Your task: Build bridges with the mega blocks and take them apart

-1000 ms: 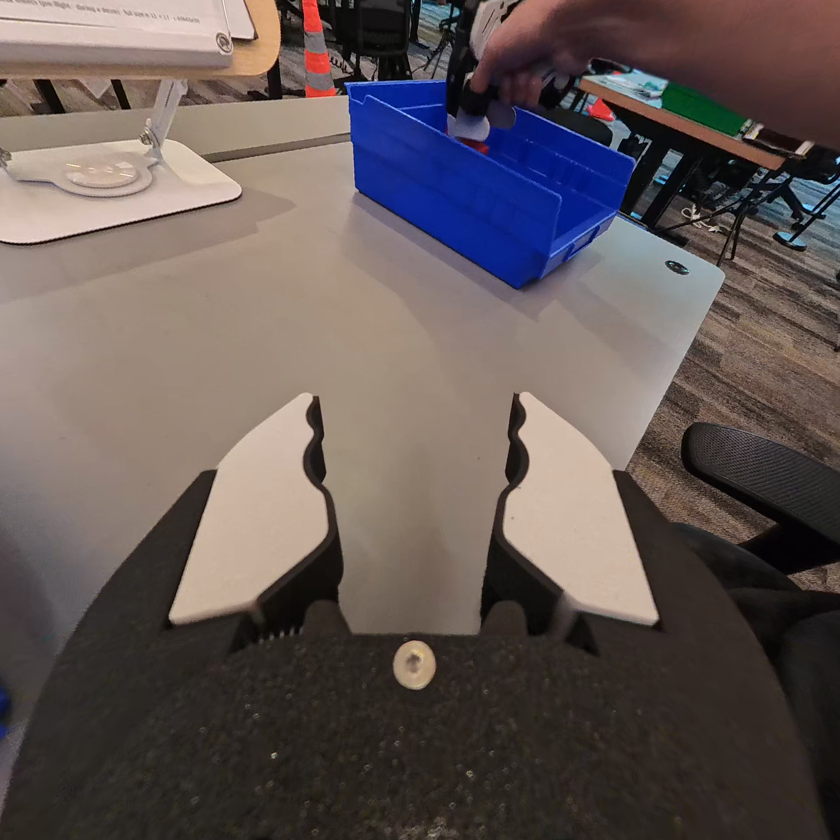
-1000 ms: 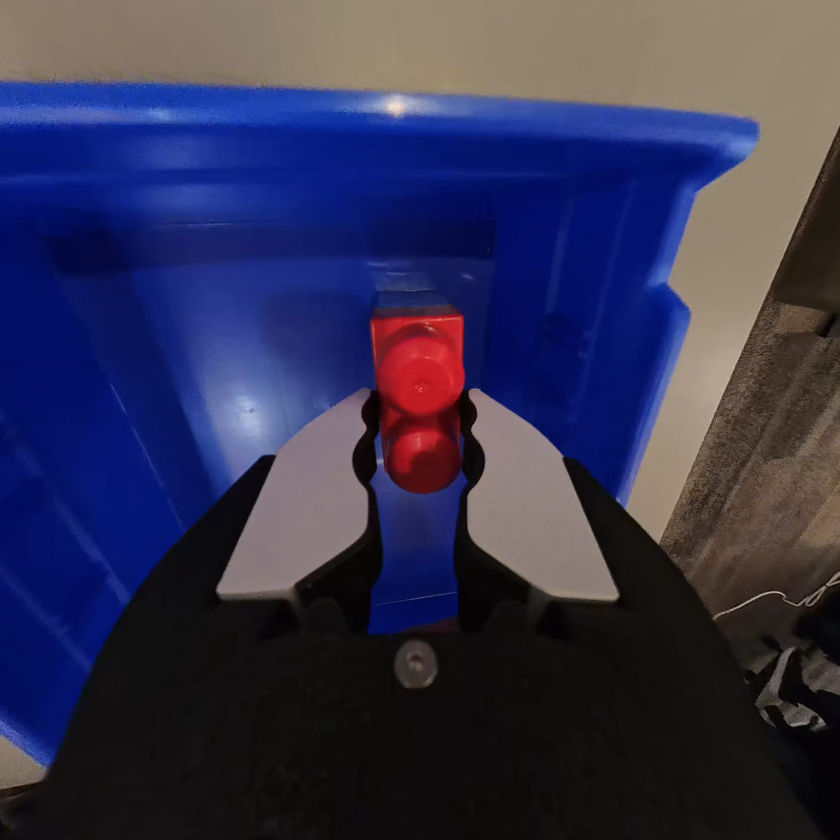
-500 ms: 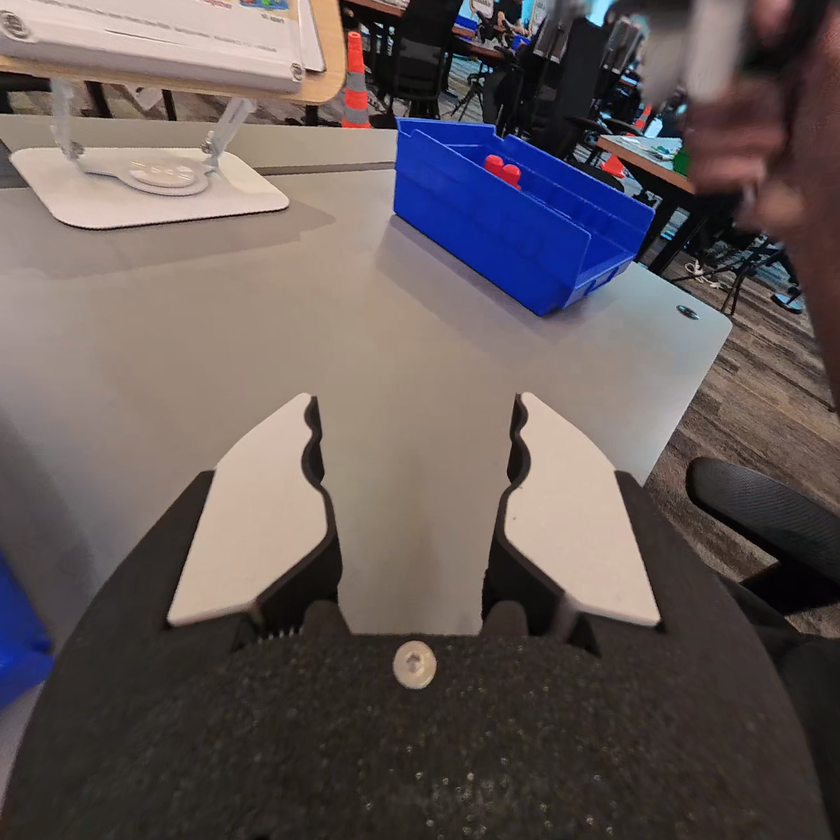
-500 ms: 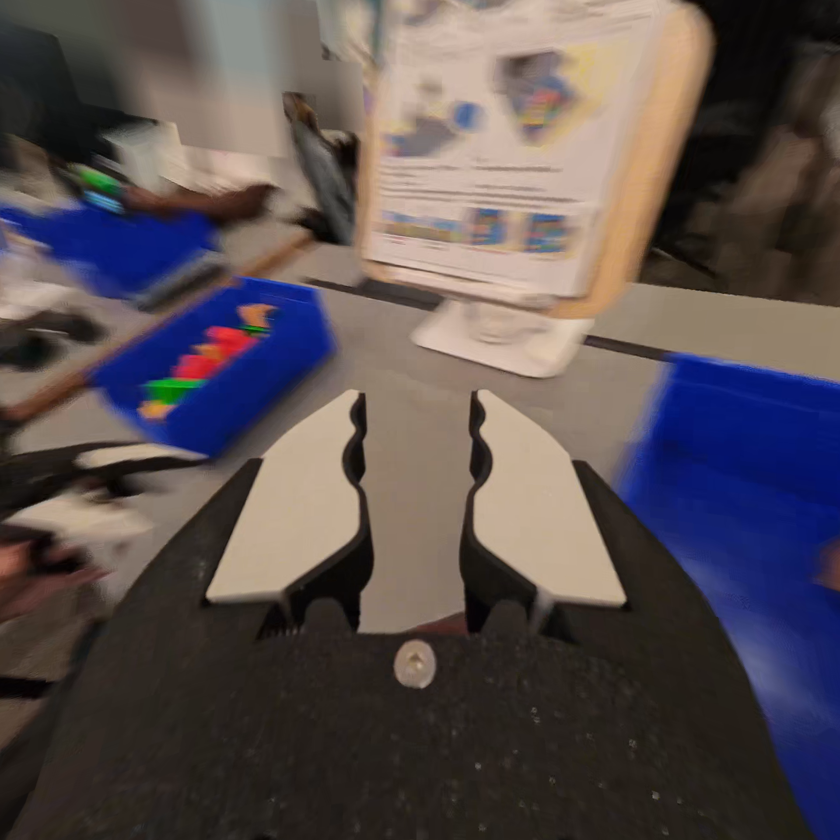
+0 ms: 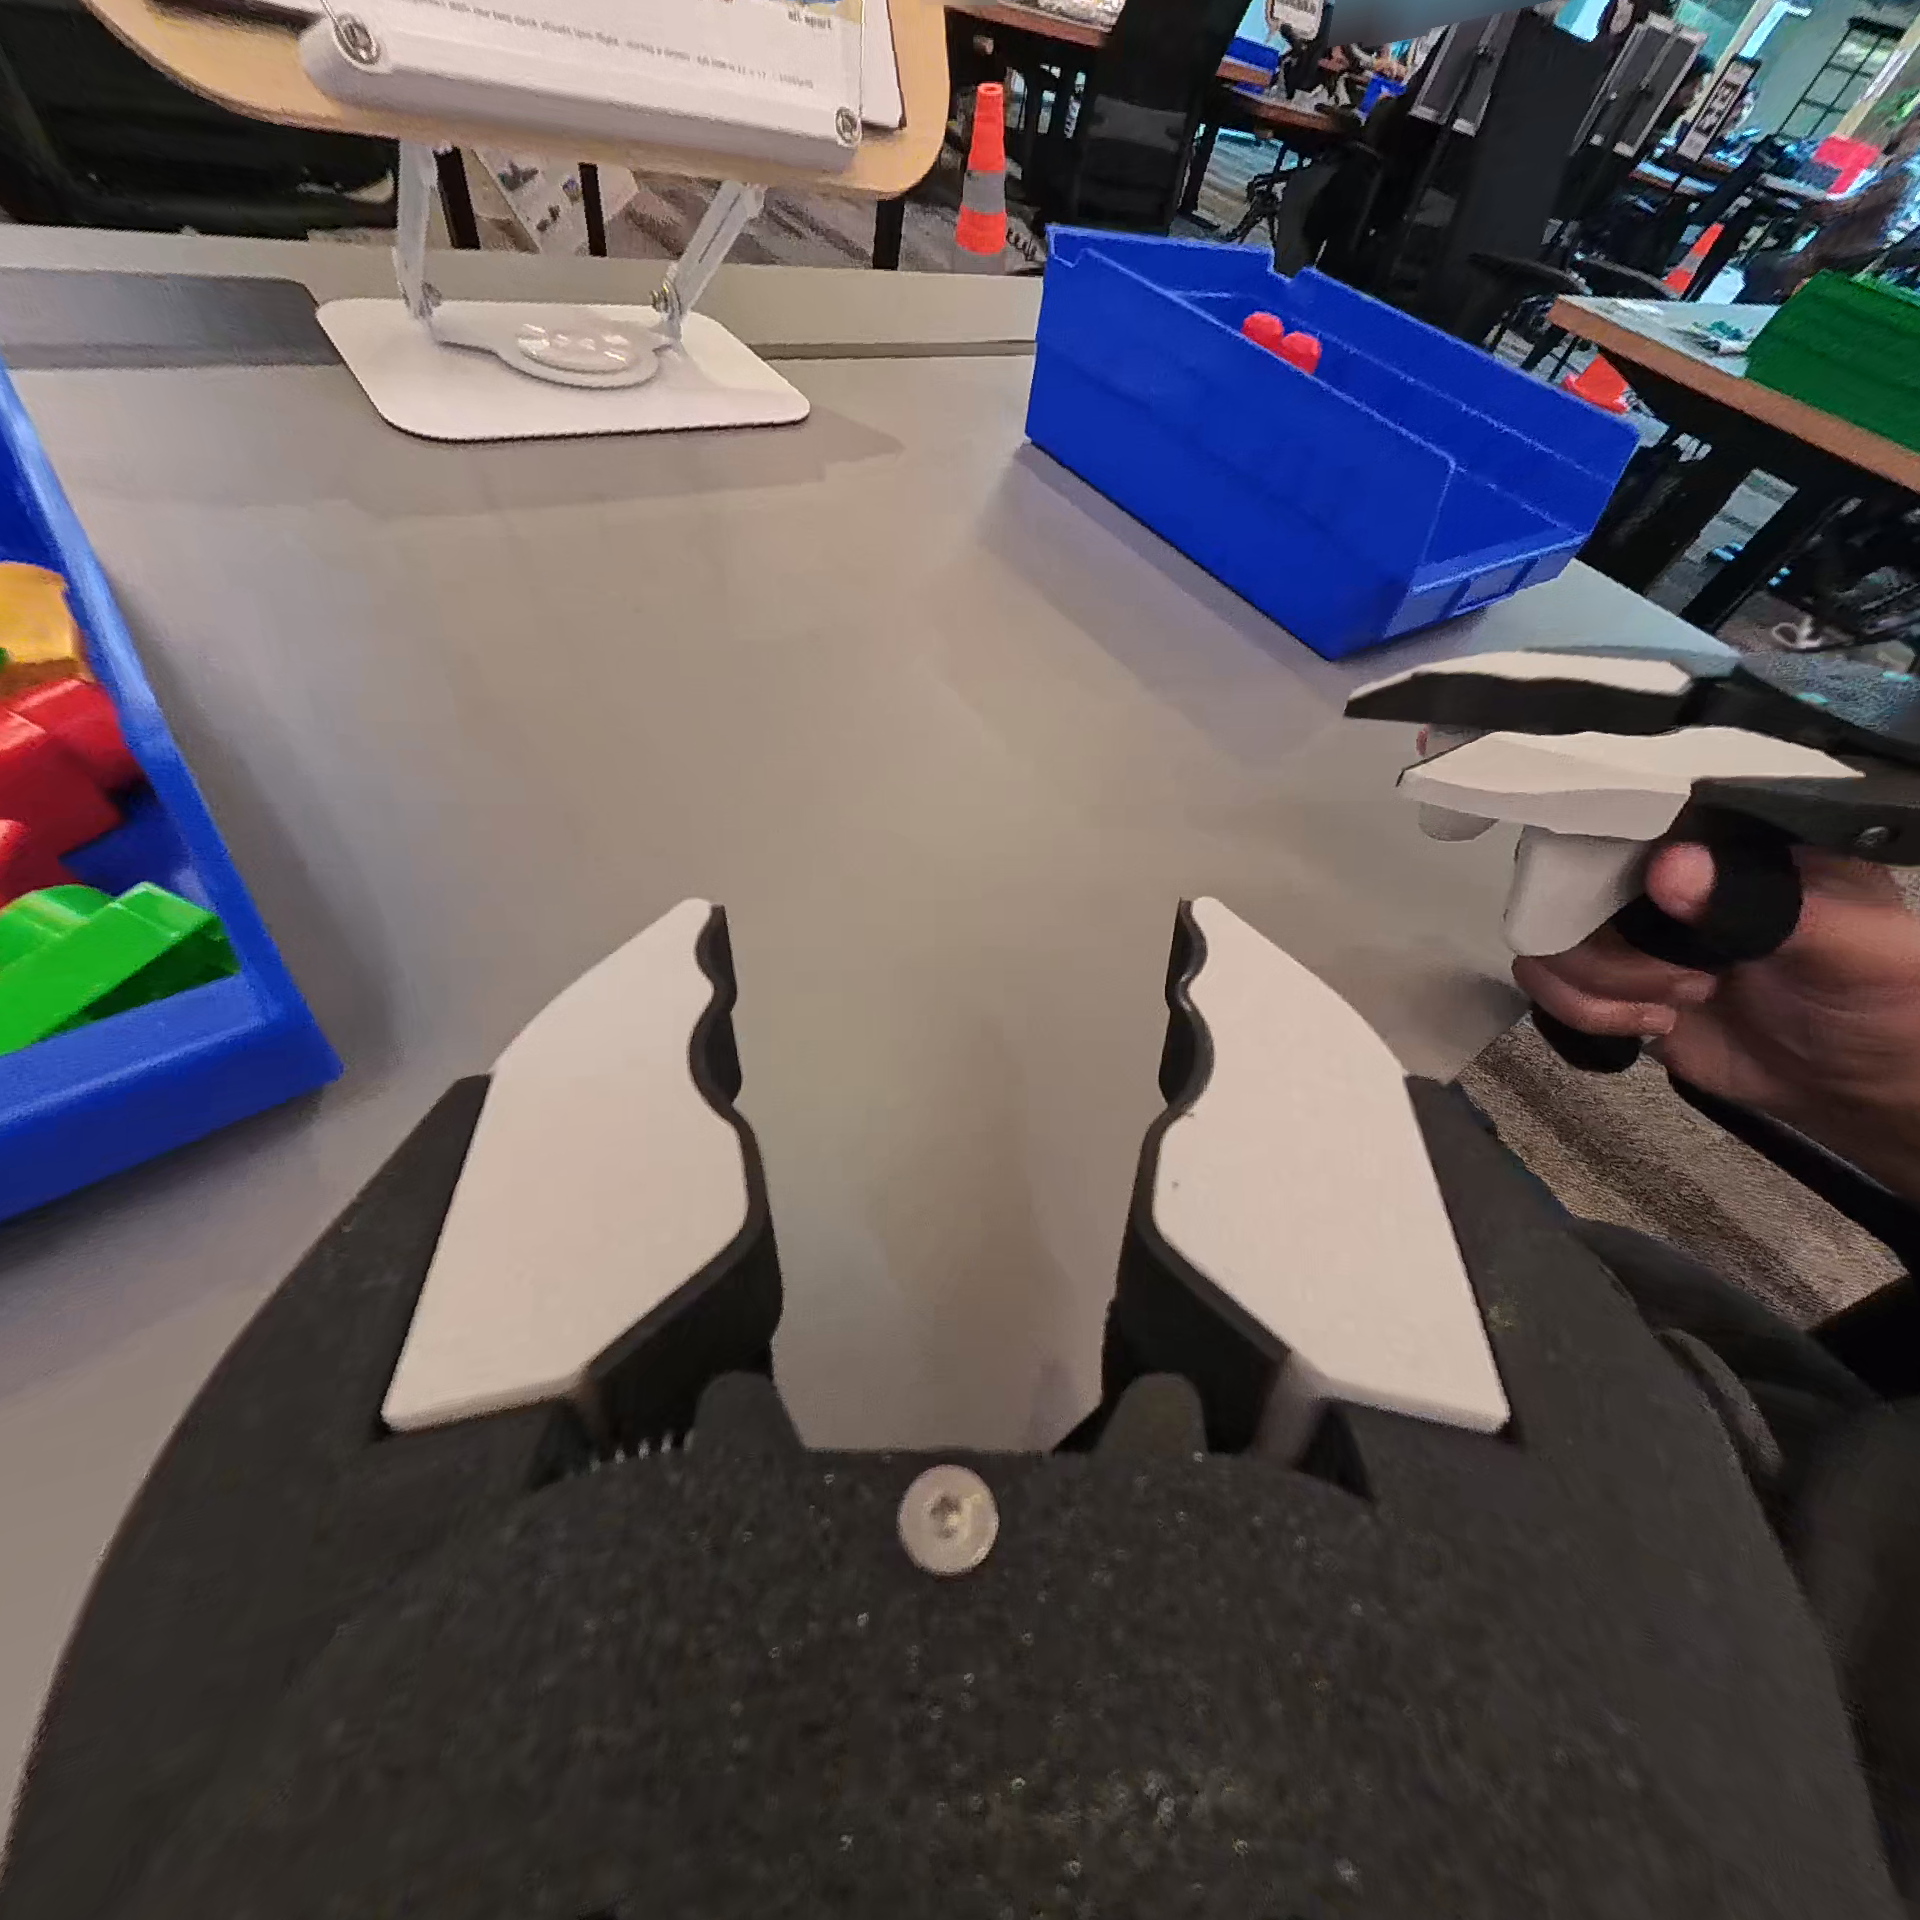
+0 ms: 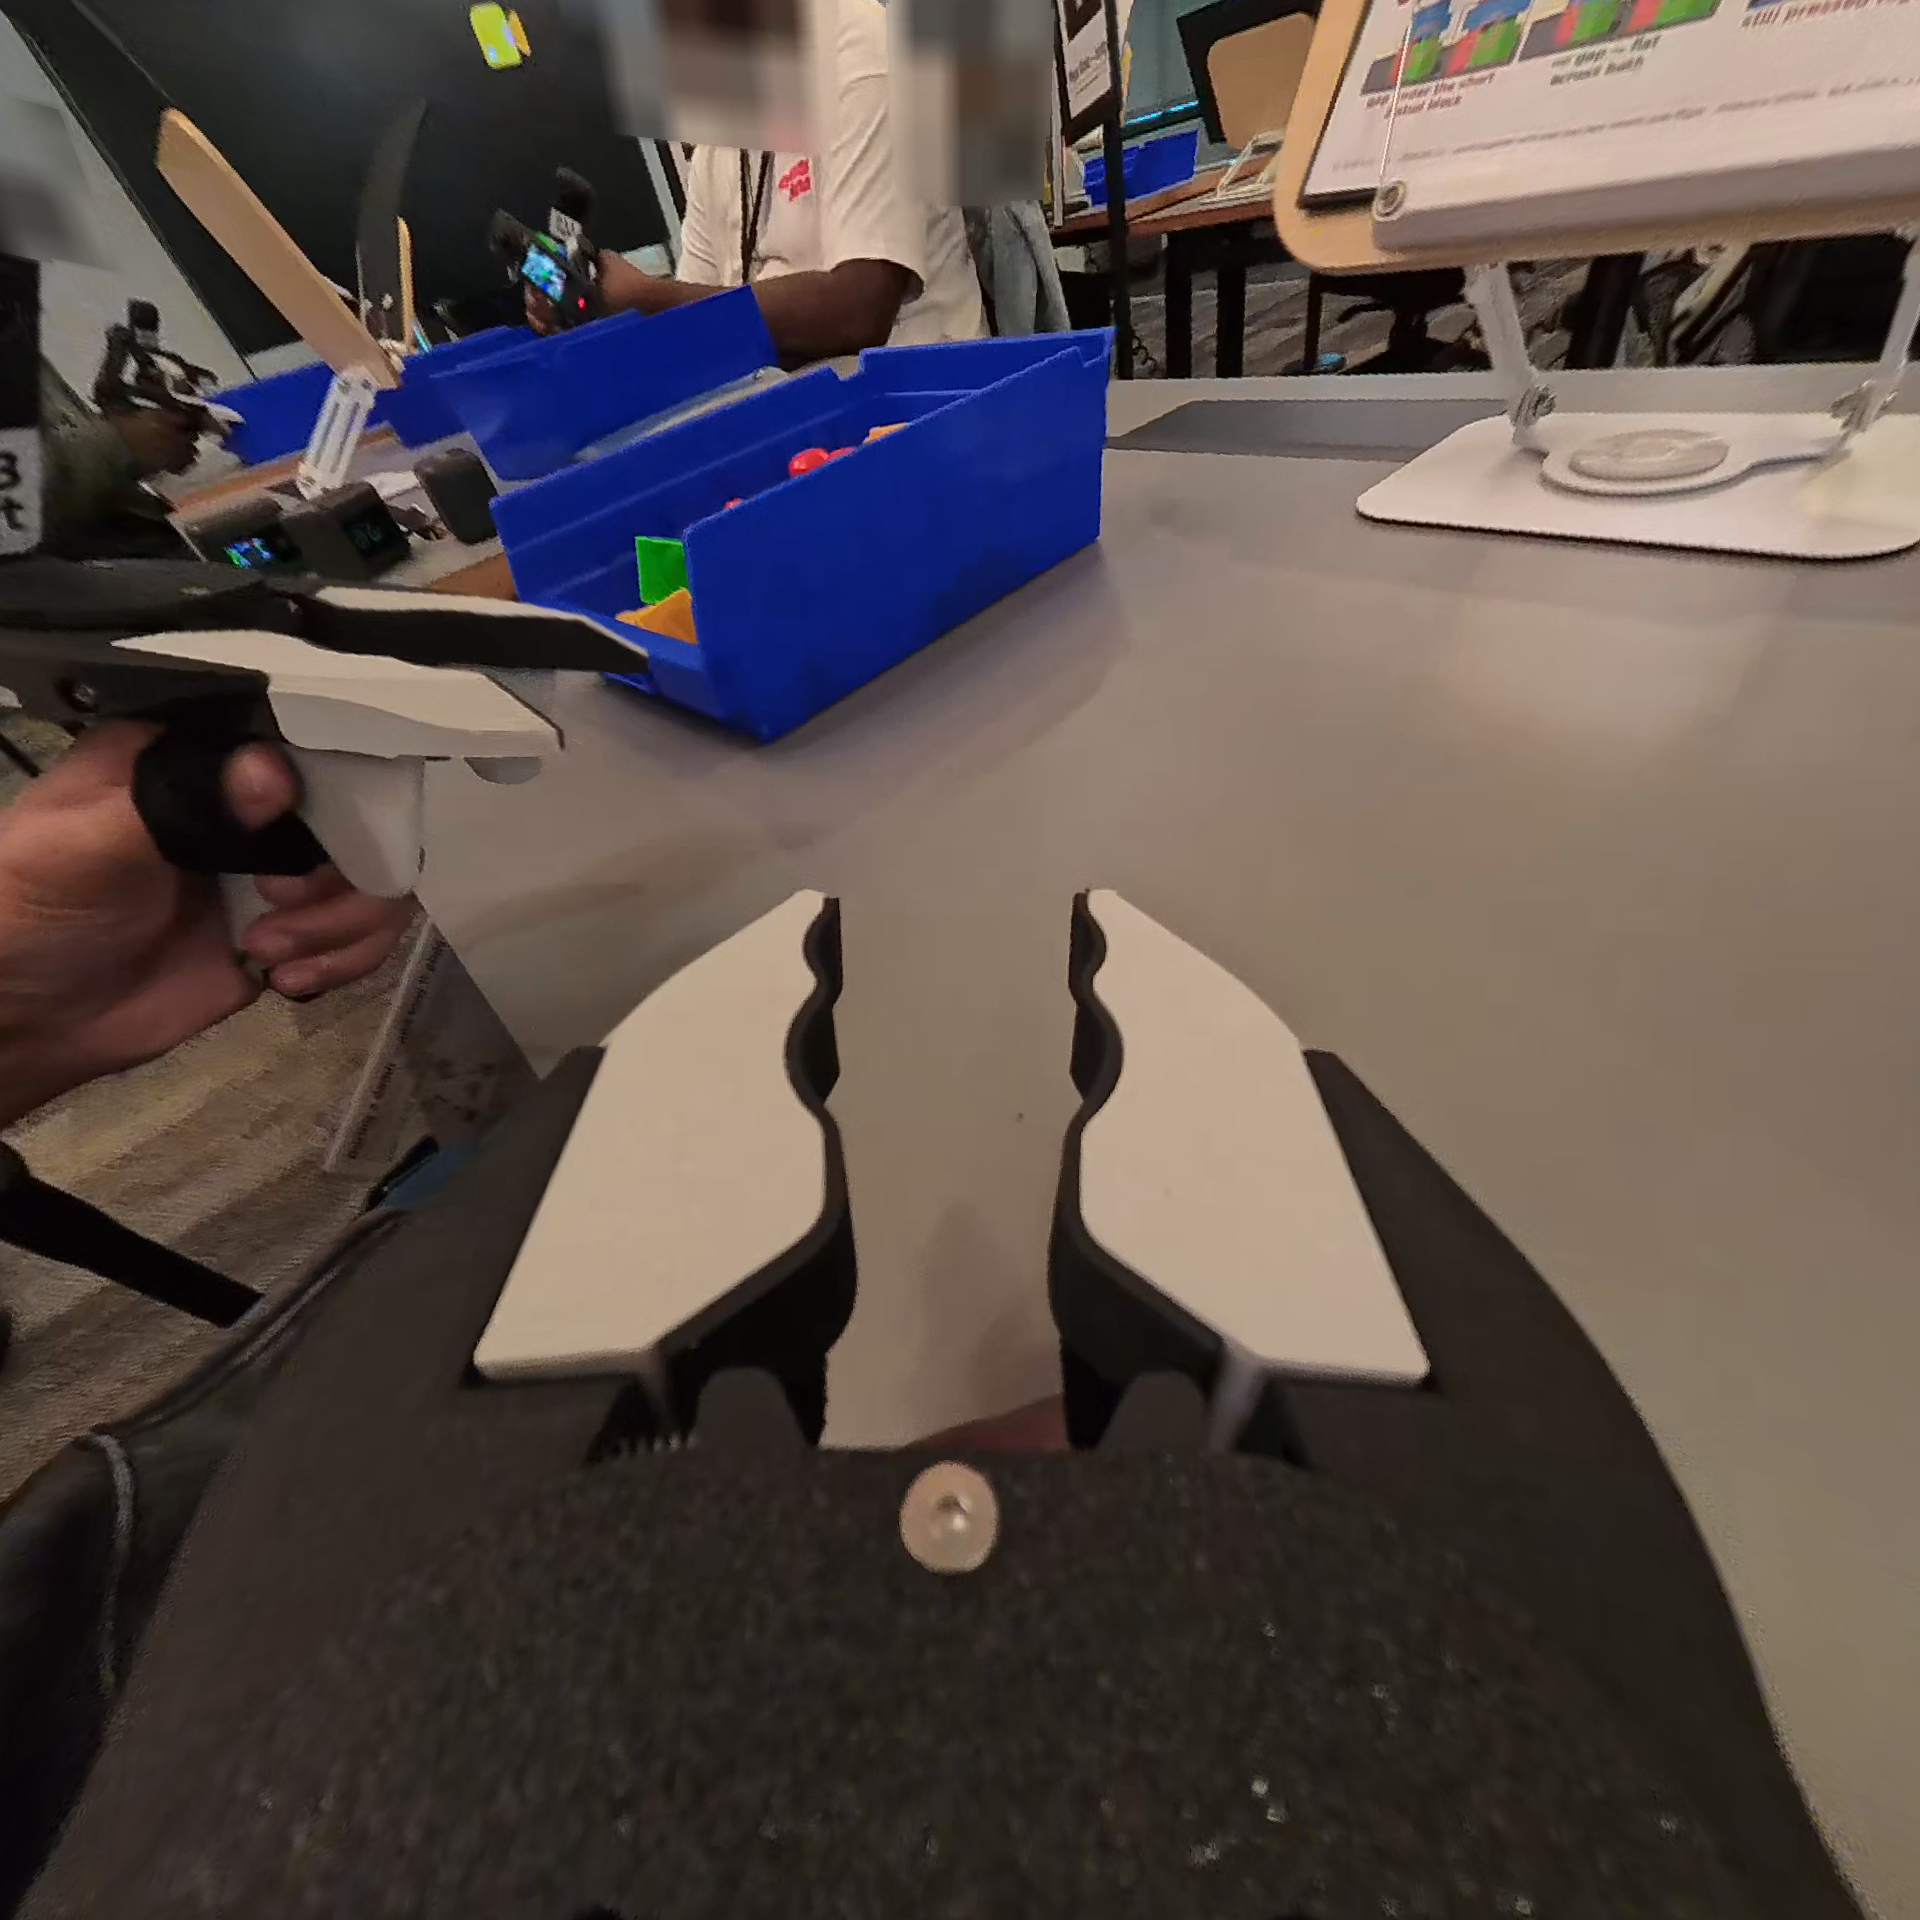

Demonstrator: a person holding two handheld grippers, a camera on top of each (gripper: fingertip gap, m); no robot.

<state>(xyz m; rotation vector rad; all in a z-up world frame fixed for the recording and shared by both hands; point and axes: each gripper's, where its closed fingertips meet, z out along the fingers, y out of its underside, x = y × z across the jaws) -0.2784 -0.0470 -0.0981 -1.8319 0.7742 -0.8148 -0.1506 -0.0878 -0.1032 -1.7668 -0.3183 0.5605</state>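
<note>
My left gripper (image 5: 948, 920) is open and empty, low over the grey table (image 5: 727, 644). My right gripper (image 6: 952, 909) is open and empty over the same table. It also shows at the right of the left wrist view (image 5: 1382, 743), held by a hand. A blue bin (image 5: 1299, 488) at the far right holds one red block (image 5: 1281, 341). A second blue bin (image 5: 135, 1049) at the left holds red, green and yellow blocks (image 5: 73, 956). That bin shows in the right wrist view (image 6: 831, 540), with my left gripper (image 6: 592, 686) in front of it.
A white stand (image 5: 561, 369) with a board of instruction sheets (image 5: 582, 73) stands at the back of the table. The table's right edge drops to carpet (image 5: 1621, 1174). A person (image 6: 831, 229) works at another table with blue bins behind.
My right gripper let go of the red block in the far bin, opened, and pulled back to the near table edge. My left gripper turned left, bringing the block-filled bin into view.
</note>
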